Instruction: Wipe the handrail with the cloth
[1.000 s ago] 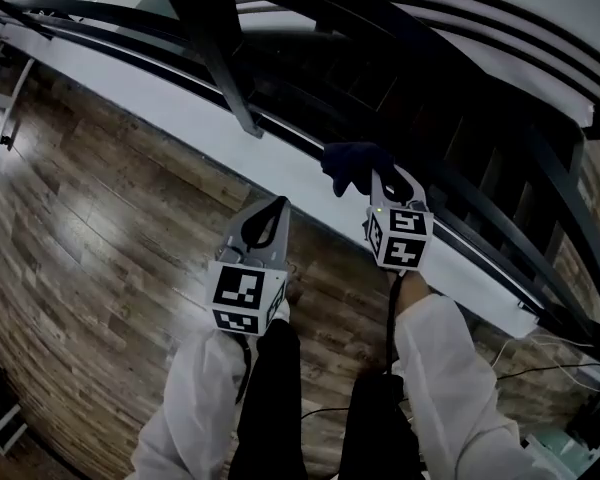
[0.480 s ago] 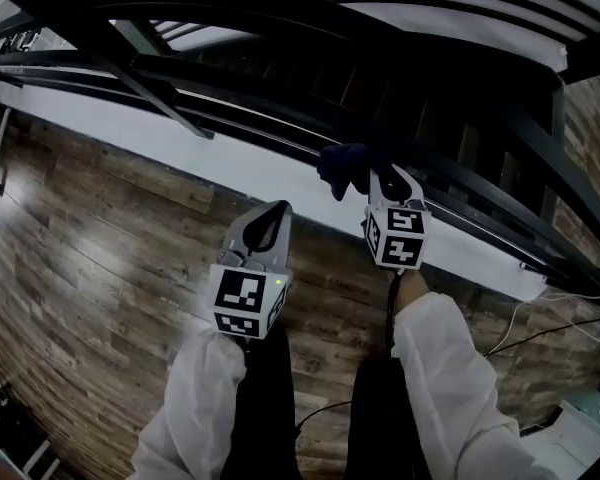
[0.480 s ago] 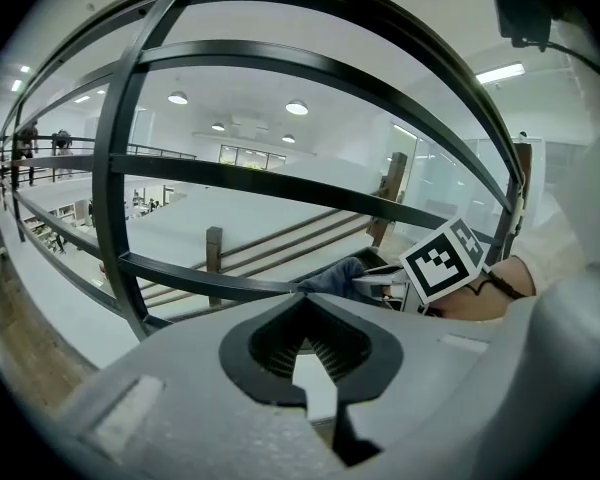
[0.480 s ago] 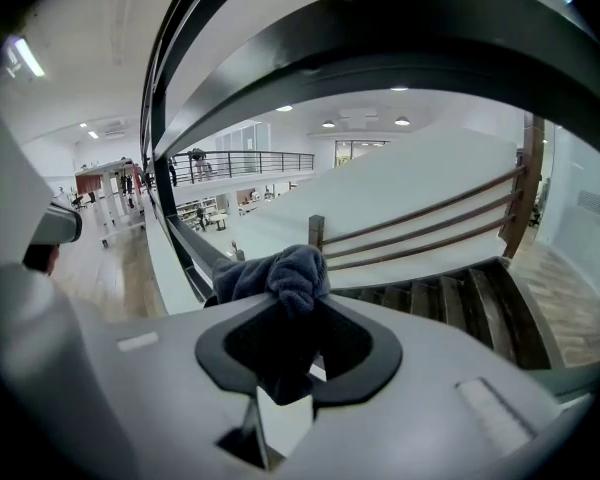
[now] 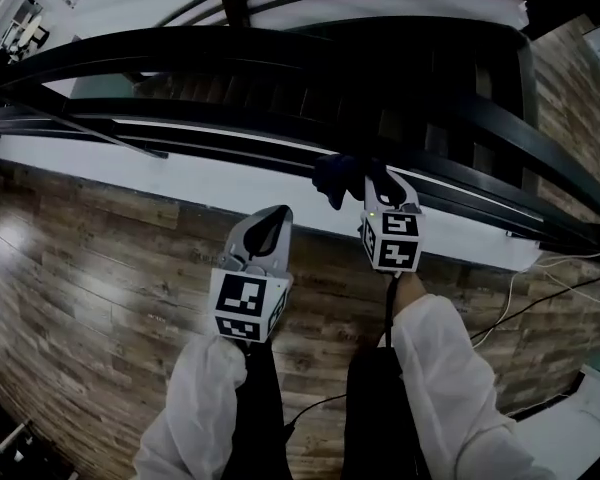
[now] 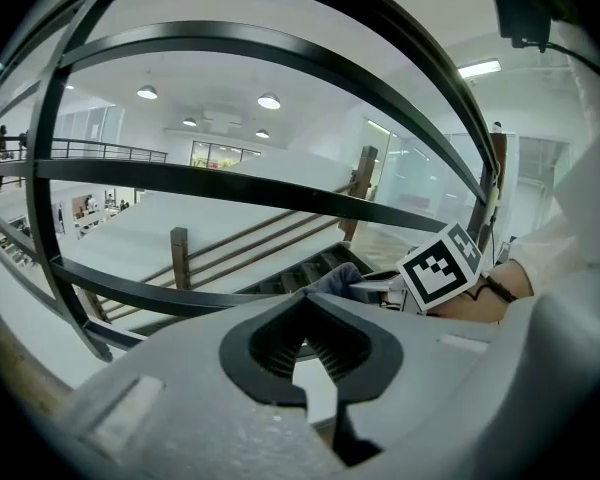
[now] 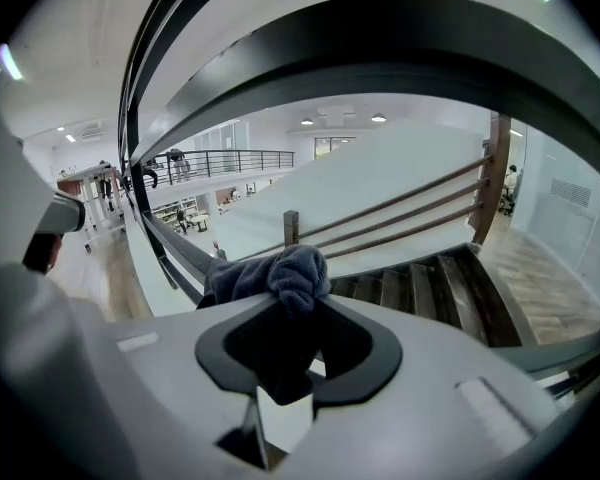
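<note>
My right gripper [image 5: 368, 180] has its jaws clamped on the cloth [image 5: 342, 171], a single dark blue bundle that bulges out past the tips in a crumpled knot [image 7: 272, 276]. My left gripper [image 5: 268, 220] has its jaws closed tip to tip with nothing between them [image 6: 305, 343], and it hangs lower and nearer to me, over the wooden plank floor [image 5: 90, 268], well clear of the railing. The cloth sits at the railing, against one of the thinner dark bars below the handrail [image 5: 280, 40]; I cannot tell whether it actually touches metal. The handrail is the broad black top bar, and its long axis runs from left to right across the head view in a shallow curve, dropping toward my right. Thinner bars run alongside and beneath it. Wooden stairs [image 7: 460, 288] descend beyond the railing. I count two grippers, one cloth and one top rail.
</note>
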